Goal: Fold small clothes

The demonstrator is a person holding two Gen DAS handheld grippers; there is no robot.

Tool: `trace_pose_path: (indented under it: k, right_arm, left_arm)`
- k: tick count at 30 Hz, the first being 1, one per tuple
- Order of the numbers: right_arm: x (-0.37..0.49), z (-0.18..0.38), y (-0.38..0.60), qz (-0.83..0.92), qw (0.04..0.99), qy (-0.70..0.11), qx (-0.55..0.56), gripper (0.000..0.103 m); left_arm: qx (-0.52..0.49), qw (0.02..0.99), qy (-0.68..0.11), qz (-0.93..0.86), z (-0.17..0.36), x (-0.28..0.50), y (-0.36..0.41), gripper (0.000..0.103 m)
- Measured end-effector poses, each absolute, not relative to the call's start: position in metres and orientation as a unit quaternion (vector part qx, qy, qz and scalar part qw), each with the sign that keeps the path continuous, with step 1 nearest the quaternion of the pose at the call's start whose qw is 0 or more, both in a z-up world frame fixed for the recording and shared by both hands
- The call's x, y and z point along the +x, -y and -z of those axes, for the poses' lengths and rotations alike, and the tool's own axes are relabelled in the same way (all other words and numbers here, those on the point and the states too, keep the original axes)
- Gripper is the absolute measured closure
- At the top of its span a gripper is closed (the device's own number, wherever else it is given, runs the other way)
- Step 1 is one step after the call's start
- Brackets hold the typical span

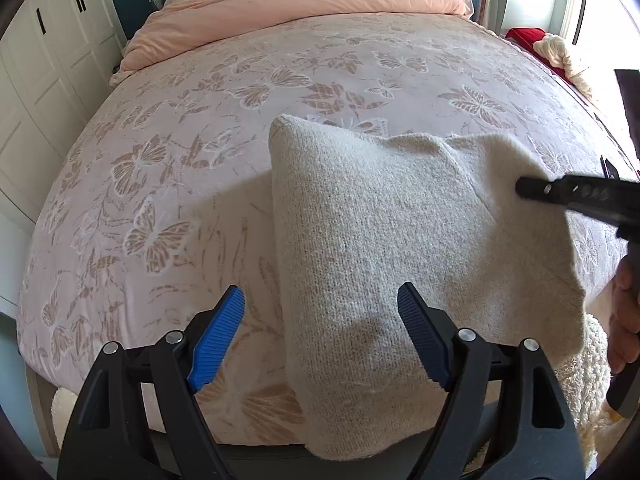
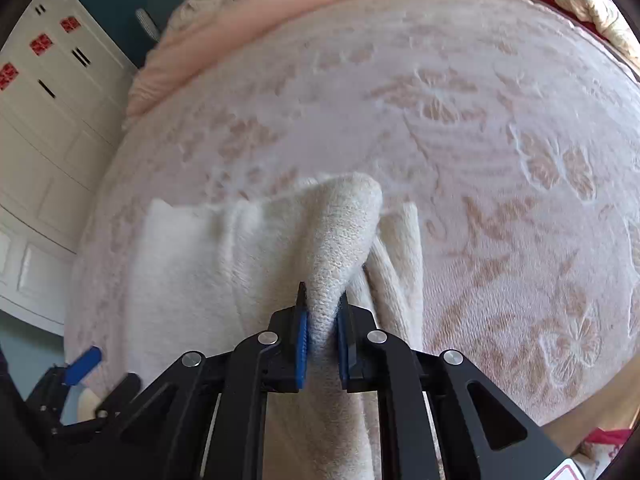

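right wrist: knit garment pinched between right gripper pads.

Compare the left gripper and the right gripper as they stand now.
The left gripper stands open; the right gripper is shut. The left gripper holds nothing, one finger lying over the knit garment; the right gripper pinches a fold of the garment. Both have black frames and blue ribbed pads, above the butterfly bedspread.
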State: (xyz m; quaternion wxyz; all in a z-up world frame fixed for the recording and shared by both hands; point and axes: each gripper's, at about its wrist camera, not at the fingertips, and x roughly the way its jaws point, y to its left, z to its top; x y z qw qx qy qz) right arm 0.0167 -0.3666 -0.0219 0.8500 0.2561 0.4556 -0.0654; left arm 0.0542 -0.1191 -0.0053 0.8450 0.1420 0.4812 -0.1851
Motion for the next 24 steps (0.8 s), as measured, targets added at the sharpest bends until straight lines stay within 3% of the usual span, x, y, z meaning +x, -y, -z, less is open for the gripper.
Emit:
trace_pose_path:
  k: [2,3,6,7,13,15,20,23,24]
  right_arm:
    - [0.006,-0.011,0.368,0.059,0.874,-0.414,0.245,0.093]
    - [0.002,-0.008,0.376,0.070,0.874,-0.416,0.240,0.093]
    - [0.015,0.074,0.389,0.098,0.812,-0.526,0.234,0.091]
    - [0.009,0.080,0.392,0.099,0.814,-0.513,0.255,0.091]
    - [-0.023,0.039,0.404,0.105,0.817,-0.458,0.334,0.079]
    - [-0.034,0.044,0.402,0.112,0.804,-0.479,0.334,0.066]
    - [-0.054,0.058,0.383,0.092,0.797,-0.504,0.321,0.066]
    - [-0.053,0.052,0.380,0.100,0.810,-0.486,0.312,0.092]
    - [-0.053,0.038,0.380,0.096,0.824,-0.467,0.308,0.095]
  left_arm:
    - [0.139,0.846,-0.479,0.187,0.005,0.056,0.120,0.025]
    - [0.138,0.847,-0.478,0.187,0.005,0.057,0.121,0.019]
    - [0.131,0.837,-0.495,0.191,0.016,0.065,0.126,0.018]
    - [0.125,0.827,-0.511,0.197,0.024,0.068,0.128,0.017]
    - [0.117,0.821,-0.524,0.191,0.035,0.073,0.129,0.016]
    - [0.113,0.819,-0.528,0.192,0.037,0.073,0.129,0.015]
    - [0.114,0.823,-0.523,0.193,0.039,0.072,0.127,0.015]
    - [0.111,0.822,-0.526,0.189,0.040,0.071,0.128,0.014]
    - [0.113,0.822,-0.525,0.188,0.039,0.071,0.129,0.014]
